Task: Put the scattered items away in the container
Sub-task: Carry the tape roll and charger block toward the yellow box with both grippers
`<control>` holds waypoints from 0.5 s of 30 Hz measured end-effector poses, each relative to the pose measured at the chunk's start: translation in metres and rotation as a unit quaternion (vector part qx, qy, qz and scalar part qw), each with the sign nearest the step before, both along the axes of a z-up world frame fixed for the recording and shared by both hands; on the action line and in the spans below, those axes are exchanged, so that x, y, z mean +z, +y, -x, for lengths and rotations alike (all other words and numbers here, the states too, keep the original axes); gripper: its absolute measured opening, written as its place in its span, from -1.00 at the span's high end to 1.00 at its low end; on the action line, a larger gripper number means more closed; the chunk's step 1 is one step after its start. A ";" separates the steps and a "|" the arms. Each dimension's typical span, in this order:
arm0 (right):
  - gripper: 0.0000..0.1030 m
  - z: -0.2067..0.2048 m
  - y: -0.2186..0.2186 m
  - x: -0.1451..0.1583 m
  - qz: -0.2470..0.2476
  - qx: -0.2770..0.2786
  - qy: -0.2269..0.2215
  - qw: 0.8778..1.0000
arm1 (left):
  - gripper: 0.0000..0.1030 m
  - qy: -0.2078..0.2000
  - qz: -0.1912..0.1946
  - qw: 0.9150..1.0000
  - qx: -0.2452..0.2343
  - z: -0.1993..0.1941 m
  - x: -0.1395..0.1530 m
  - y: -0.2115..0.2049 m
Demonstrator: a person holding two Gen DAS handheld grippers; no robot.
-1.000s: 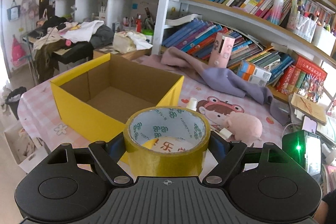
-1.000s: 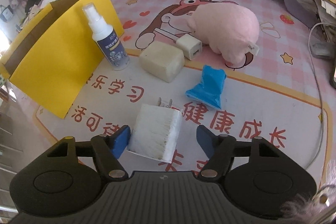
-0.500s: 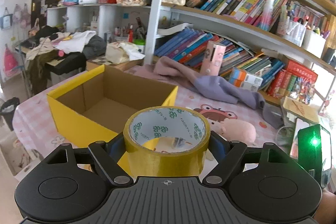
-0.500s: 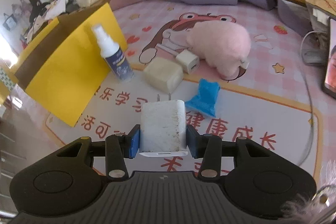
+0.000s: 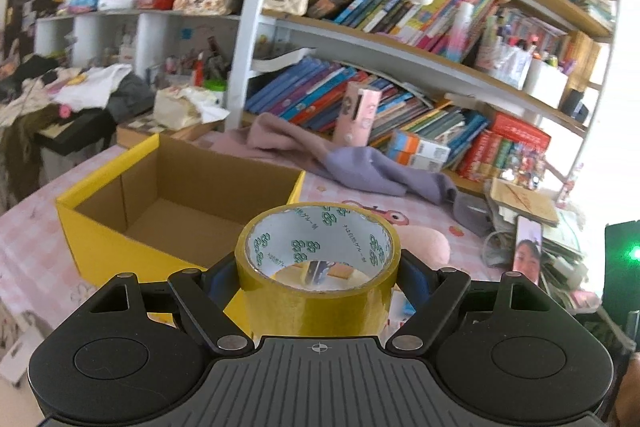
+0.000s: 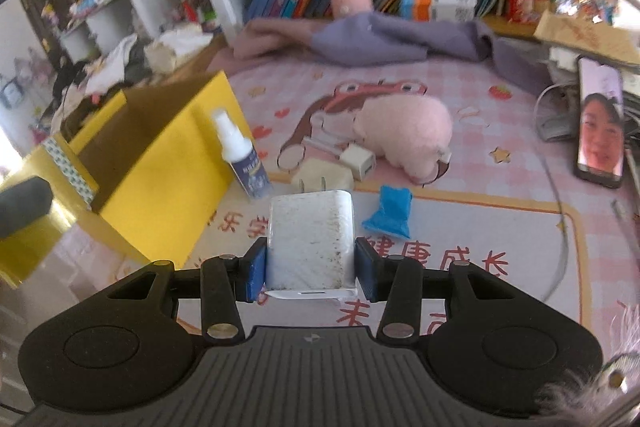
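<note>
Nearest in the left wrist view, the left tool (image 5: 318,291) pinches a roll of yellow tape (image 5: 316,287) between its black fingers, the glossy band upright and its white printed cardboard core facing the camera. Nearest in the right wrist view, the right tool (image 6: 311,269) is pressed onto a white charger block (image 6: 311,239), a rounded plastic cuboid with speckled, scuffed sides and two metal prongs pointing away; blue pads (image 6: 256,269) grip its flanks and it hangs clear of the counter (image 6: 480,239), which wears a smooth pink checked cloth with a cartoon print and red characters. Just past the charger lie a crumpled blue wrapper (image 6: 390,213), a cream block with softened corners (image 6: 322,177) and a small square white plug (image 6: 359,163), which touches a fuzzy pink plush toy (image 6: 404,131). To the left a slim spray bottle (image 6: 240,157), white-capped with a dark blue label, stands upright just beside the yellow box (image 5: 120,227), an open rectangular cardboard carton with bright yellow outer faces and plain brown corrugated inner walls and floor. At the right edge a phone (image 6: 600,127) lies with its screen lit. Farther back a soft mauve cloth (image 5: 360,167) is heaped against a low shelf of tightly packed books (image 5: 400,99).
</note>
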State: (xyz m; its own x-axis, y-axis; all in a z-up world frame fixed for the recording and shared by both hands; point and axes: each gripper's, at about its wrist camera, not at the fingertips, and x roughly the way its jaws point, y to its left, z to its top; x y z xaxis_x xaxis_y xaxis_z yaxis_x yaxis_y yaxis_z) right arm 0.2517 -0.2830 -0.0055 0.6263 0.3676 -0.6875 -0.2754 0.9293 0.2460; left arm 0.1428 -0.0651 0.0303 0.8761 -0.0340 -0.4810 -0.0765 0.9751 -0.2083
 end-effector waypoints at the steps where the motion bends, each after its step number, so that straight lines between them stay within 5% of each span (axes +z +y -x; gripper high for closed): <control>1: 0.17 0.005 0.003 0.003 -0.001 -0.007 -0.004 1.000 | -0.59 -0.002 -0.002 1.000 -0.007 0.003 0.000 0.005; 15: 0.17 0.106 0.093 0.010 0.004 -0.055 -0.024 0.998 | -0.59 0.019 -0.011 0.999 -0.040 0.066 -0.010 0.108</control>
